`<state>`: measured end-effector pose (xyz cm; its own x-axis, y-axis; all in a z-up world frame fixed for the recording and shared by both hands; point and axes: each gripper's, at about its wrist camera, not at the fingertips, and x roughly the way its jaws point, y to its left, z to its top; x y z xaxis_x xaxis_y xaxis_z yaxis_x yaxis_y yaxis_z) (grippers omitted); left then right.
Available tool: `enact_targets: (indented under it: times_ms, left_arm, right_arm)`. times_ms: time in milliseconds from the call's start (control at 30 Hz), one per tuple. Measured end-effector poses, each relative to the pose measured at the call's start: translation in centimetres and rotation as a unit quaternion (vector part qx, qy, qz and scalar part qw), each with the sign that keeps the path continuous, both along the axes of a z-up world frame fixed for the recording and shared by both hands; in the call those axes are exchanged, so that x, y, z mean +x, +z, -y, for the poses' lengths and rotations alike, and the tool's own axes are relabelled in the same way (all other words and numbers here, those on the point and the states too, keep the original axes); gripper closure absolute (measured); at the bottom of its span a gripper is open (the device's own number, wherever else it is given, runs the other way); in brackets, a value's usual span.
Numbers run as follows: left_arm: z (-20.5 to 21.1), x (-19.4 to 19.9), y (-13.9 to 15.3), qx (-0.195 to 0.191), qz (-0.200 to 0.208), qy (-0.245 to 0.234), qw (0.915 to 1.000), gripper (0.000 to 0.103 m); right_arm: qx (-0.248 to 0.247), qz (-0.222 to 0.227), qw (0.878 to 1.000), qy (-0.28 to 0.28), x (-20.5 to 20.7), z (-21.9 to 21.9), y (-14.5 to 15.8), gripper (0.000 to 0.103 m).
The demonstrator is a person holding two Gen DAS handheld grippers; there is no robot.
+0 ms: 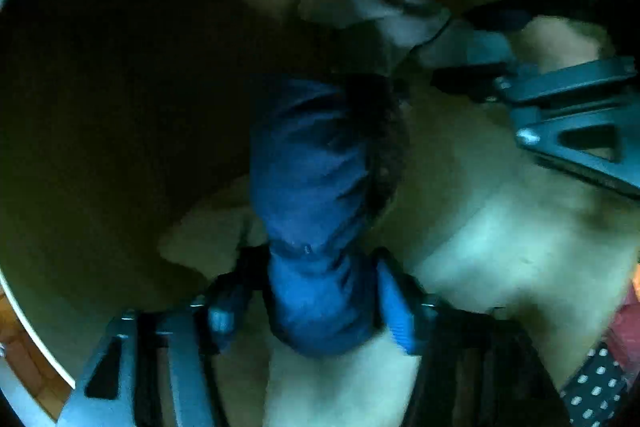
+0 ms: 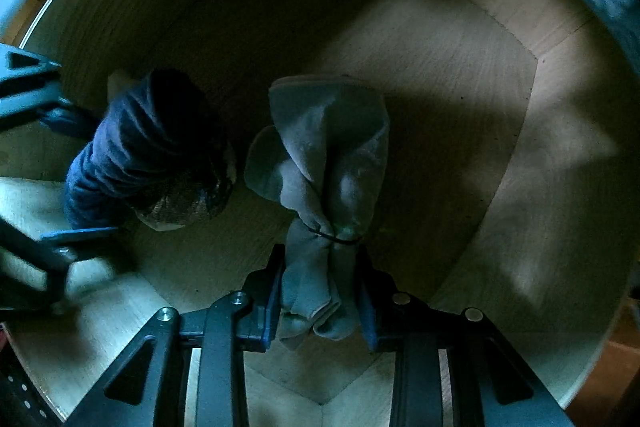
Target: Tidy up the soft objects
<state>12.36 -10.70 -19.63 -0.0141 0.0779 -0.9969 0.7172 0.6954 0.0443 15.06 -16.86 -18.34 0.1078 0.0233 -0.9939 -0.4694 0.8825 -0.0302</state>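
Both tools point down into a pale wooden box (image 2: 460,75) with light plywood walls and floor. The left tool (image 1: 320,311) has a rolled dark blue sock bundle with a dark furry cuff (image 1: 316,179) between its blue pads (image 1: 394,311); the bundle fills the gap and hangs toward the box floor. In this blurred view I cannot tell whether the pads truly press on it. The right tool (image 2: 320,303) is clenched on a grey sock pair tied with a thin black band (image 2: 324,163) — it dangles just above the floor, beside the blue bundle (image 2: 132,155), the two near each other but apart. A red polka-dot fabric (image 1: 600,387) shows at the box's edge.
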Motion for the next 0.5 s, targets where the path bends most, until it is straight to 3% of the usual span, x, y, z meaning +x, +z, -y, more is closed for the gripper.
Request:
enact_targets:
  times_ms: [100, 167, 300, 500]
  left_arm:
    - [-0.7, -0.1, 0.9, -0.042, 0.013, 0.010, 0.9990, 0.068]
    - [-2.0, -0.3, 2.4, -0.090, 0.013, 0.034, 0.9953, 0.068]
    - [-4.7, -1.3, 4.9, -0.150, 0.029, 0.066, 0.9860, 0.068]
    - [-8.2, -1.7, 7.0, -0.247, 0.051, 0.133, 0.9585, 0.068]
  right_arm:
    - [0.003, 0.000, 1.000, 0.000, 0.2, 0.1, 0.2, 0.071]
    - [0.004, 0.001, 1.000, 0.000, 0.3, 0.2, 0.4, 0.071]
    - [0.005, 0.000, 1.000, 0.000, 0.2, 0.2, 0.3, 0.071]
    - [0.001, 0.000, 1.000, 0.000, 0.3, 0.4, 0.2, 0.071]
